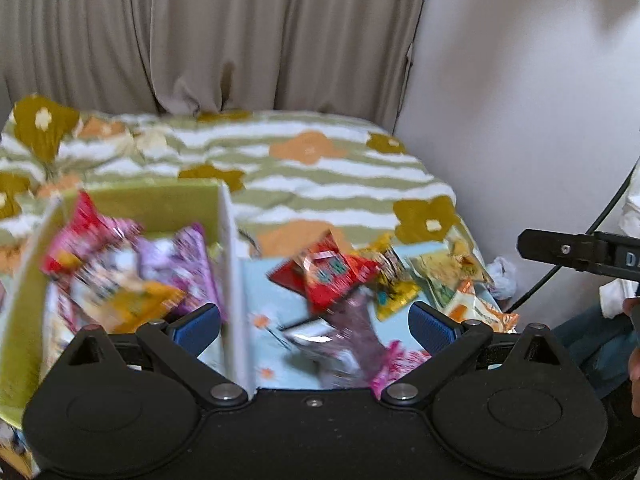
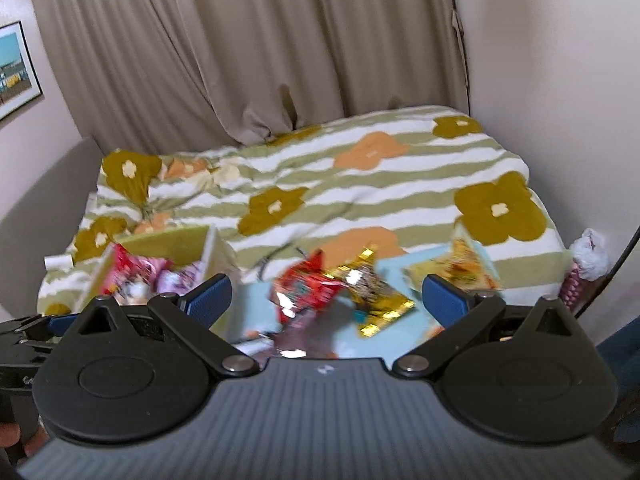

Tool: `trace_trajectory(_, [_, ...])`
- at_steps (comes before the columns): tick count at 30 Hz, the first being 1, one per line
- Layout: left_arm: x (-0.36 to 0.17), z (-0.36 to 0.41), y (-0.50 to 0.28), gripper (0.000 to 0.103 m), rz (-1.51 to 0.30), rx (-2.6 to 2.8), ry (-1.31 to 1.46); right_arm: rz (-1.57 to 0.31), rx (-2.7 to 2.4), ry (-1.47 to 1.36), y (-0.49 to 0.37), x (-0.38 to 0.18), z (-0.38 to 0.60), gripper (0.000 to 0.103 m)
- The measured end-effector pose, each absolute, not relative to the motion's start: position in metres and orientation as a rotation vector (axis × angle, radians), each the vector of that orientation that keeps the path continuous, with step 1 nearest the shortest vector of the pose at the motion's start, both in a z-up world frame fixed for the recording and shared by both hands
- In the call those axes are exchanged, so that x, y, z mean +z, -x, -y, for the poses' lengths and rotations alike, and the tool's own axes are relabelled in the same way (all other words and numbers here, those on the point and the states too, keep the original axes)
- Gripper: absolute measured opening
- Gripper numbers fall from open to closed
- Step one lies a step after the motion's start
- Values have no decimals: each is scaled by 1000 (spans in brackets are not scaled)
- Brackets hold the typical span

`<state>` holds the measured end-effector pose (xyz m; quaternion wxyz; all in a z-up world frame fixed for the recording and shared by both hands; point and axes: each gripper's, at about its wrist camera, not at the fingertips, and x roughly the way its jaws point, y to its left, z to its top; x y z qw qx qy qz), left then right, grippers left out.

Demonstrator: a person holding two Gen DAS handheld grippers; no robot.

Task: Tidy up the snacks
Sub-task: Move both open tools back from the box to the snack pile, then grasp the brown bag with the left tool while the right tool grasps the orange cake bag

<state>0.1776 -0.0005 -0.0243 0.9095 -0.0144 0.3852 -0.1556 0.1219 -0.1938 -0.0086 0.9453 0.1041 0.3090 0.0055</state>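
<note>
A green cardboard box (image 1: 176,196) sits on the bed at left, holding several pink, purple and yellow snack packs (image 1: 132,272). Loose packs lie on a light blue mat (image 1: 264,280) to its right: a red pack (image 1: 324,276), a gold pack (image 1: 394,284), a purple pack (image 1: 356,320) and pale yellow packs (image 1: 448,272). My left gripper (image 1: 314,326) is open and empty, straddling the box's white right wall (image 1: 234,280). My right gripper (image 2: 326,294) is open and empty above the red pack (image 2: 308,288) and gold pack (image 2: 372,292). The box (image 2: 176,242) shows at left there.
A green-and-white striped blanket with flowers (image 1: 320,176) covers the bed. Beige curtains (image 1: 220,32) hang behind, a white wall (image 1: 520,80) stands at right. A crumpled white bag (image 2: 588,254) lies at the bed's right edge. A framed picture (image 2: 14,68) hangs at left.
</note>
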Motion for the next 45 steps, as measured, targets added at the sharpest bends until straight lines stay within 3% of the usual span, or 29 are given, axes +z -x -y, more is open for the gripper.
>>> trace_trajectory(23, [-156, 100, -236, 99, -922, 28, 108, -839, 236, 93, -180, -149, 293, 103])
trace_trajectory(30, [-176, 96, -246, 79, -960, 78, 116, -862, 279, 145, -187, -168, 293, 103])
trace_trajectory(31, [-178, 95, -247, 70, -964, 76, 119, -863, 284, 159, -188, -170, 292, 103])
trace_trajectory(34, [-184, 95, -247, 61, -979, 72, 99, -867, 298, 191, -189, -174, 289, 103])
trace_trajectory(45, [-172, 87, -220, 59, -968, 70, 21, -887, 319, 243, -194, -179, 285, 99])
